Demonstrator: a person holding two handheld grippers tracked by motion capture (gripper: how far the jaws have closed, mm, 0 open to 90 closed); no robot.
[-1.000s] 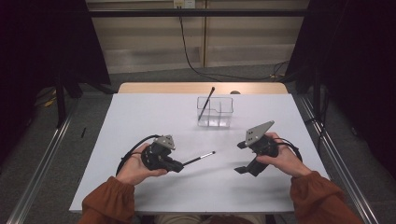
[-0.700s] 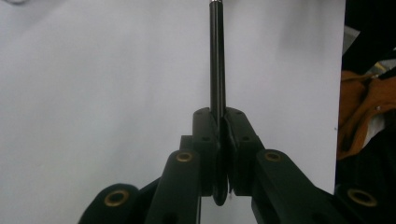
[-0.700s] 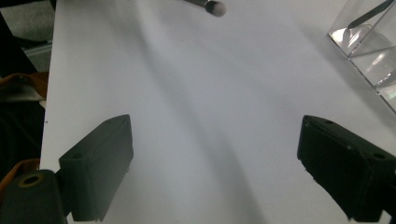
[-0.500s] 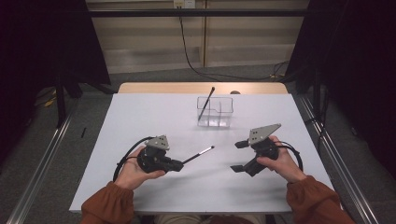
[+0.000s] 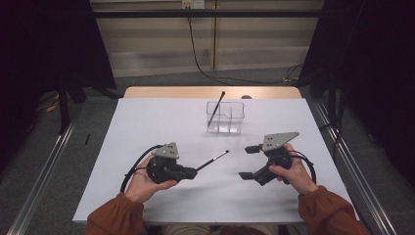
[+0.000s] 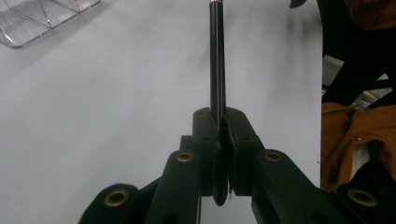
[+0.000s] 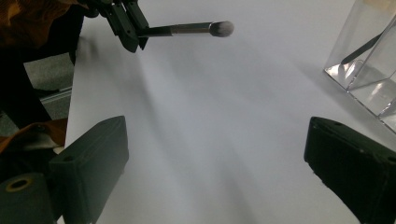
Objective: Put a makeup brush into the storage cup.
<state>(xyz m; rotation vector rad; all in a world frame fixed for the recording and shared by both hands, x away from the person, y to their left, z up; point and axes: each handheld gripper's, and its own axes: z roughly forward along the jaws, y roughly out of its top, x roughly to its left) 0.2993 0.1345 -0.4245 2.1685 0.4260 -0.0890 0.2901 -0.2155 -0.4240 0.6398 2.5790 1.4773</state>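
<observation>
left hand-held gripper: your jaws are clamped tight on the handle end of a thin black brush; from the left gripper view the brush runs straight out from between the pads
brush: it sticks out toward the middle of the surface, tilted a little upward, with its soft grey tip clear of the white surface and touching nothing
right hand-held gripper: your jaws stand wide apart with nothing between them, held just above the surface, pointing toward the brush tip and a short way from it
clear holder: a see-through box with compartments sits farther back, beyond both hands; a second dark brush already leans in its left-hand part
step in hand: you look to be carrying the brush, either to hand it across or to take it to the holder; I cannot tell which
next move: if it goes into the holder, lift and swing the tip up and over the rim, aim for a free compartment, and loosen the grip only once the brush is well inside; keep the wide right jaws out of its path
</observation>
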